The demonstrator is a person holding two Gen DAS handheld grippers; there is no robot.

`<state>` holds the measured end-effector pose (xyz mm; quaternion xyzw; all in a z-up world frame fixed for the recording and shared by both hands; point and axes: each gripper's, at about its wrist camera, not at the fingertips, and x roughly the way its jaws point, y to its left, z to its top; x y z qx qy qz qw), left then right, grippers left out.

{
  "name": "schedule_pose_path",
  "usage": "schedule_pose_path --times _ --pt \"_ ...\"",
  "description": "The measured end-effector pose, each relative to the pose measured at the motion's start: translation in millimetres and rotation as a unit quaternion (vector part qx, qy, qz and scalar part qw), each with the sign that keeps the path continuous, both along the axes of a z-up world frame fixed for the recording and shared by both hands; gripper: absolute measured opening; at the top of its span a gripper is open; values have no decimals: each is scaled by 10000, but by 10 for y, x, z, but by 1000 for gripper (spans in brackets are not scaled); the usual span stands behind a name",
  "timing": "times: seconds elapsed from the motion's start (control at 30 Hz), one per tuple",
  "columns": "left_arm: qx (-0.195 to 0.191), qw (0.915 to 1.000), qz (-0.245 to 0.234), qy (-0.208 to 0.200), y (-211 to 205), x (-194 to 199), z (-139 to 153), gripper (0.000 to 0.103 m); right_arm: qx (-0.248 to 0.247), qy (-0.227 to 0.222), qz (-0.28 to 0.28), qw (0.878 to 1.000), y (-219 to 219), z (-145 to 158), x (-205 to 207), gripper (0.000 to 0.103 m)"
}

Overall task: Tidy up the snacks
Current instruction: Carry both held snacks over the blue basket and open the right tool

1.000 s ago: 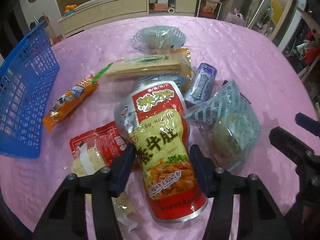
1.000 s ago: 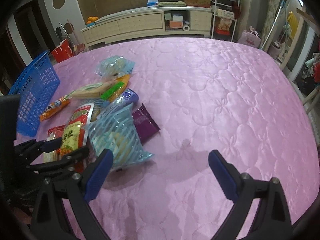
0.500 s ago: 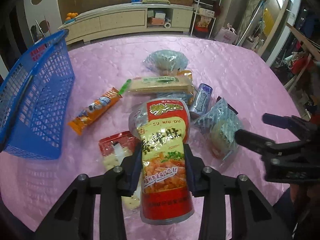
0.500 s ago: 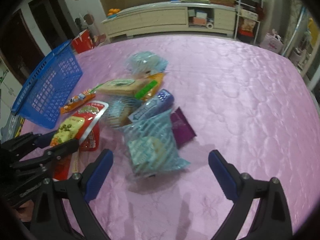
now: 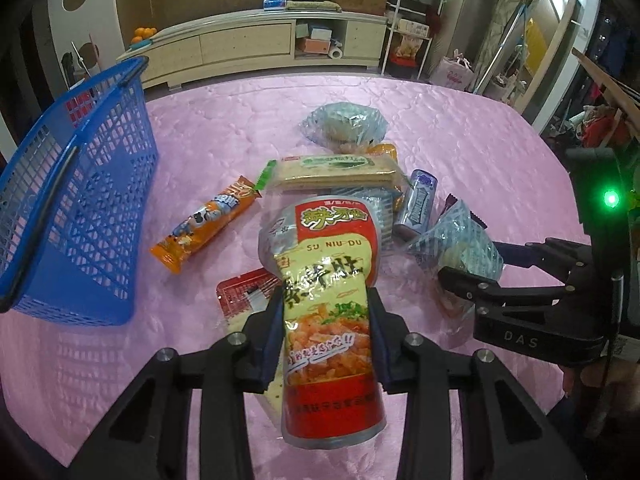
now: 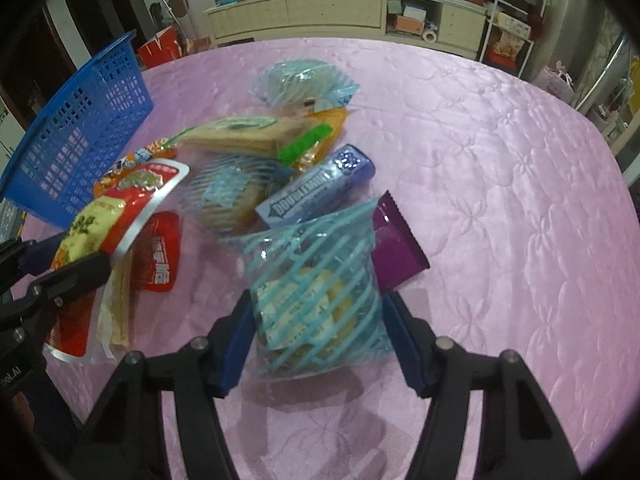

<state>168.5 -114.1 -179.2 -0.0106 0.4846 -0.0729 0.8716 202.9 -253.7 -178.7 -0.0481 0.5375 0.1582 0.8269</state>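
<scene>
Our left gripper (image 5: 325, 332) had closed its pads on the waist of the red-and-yellow pouch (image 5: 326, 280), pinching the film in on both sides. The pouch stood tilted up off the pink cloth (image 5: 460, 128), its top reaching over the pile and its red base hanging toward the camera. From the right wrist we saw the same pouch (image 6: 116, 208) raised above a red packet (image 6: 162, 256) that lay flat on the cloth.

Our right gripper (image 6: 320, 332) sat wide apart around the striped bag (image 6: 316, 288), one blue pad at each side of it. The pads looked to be at the film's edges, but we could not tell whether they pressed it. The bag rested on the cloth, with a purple wrapper (image 6: 396, 252) tucked partly under its right edge and a gum pack (image 6: 316, 192) just behind it.

The blue basket (image 5: 76, 200) stood at the left of the cloth, well apart from the pile. An orange stick pack (image 5: 204, 224) lay between basket and pile. Farther back we saw a cracker pack (image 5: 332, 168) and a second striped bag (image 5: 344, 128).
</scene>
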Motion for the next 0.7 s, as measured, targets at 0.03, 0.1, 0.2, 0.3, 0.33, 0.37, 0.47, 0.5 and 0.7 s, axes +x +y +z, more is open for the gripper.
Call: schedule_pose_path --times 0.03,0.1,0.2,0.3,0.33,0.37,0.47,0.5,0.7 --pt "-14 10000 11 -7 15 -9 11 35 46 28 -29 10000 -14 24 -9 64" --pt "-72 9999 25 -70 53 -56 74 35 137 47 -89 9999 -22 100 -28 60" --pt "-114 9997 8 -214 107 -149 216 35 144 -130 -137 9997 -13 303 -128 59" --pt "-164 9991 -29 -379 177 -265 388 35 195 -280 -126 9993 35 516 -239 59" --pt "-173 9988 -41 -450 202 -308 454 35 218 -331 -108 9992 62 596 -276 59" --pt "-178 9985 -51 -508 227 -340 506 35 230 -398 -87 9989 91 675 -312 59" --pt "-214 9971 -44 -723 345 -471 705 35 242 -613 -13 9978 220 894 -403 59" --pt "-239 9965 -37 -797 401 -516 780 35 269 -682 16 9973 271 972 -437 59" --pt "-196 9925 82 -1200 781 -698 1150 35 678 -980 99 9928 619 1424 -567 59"
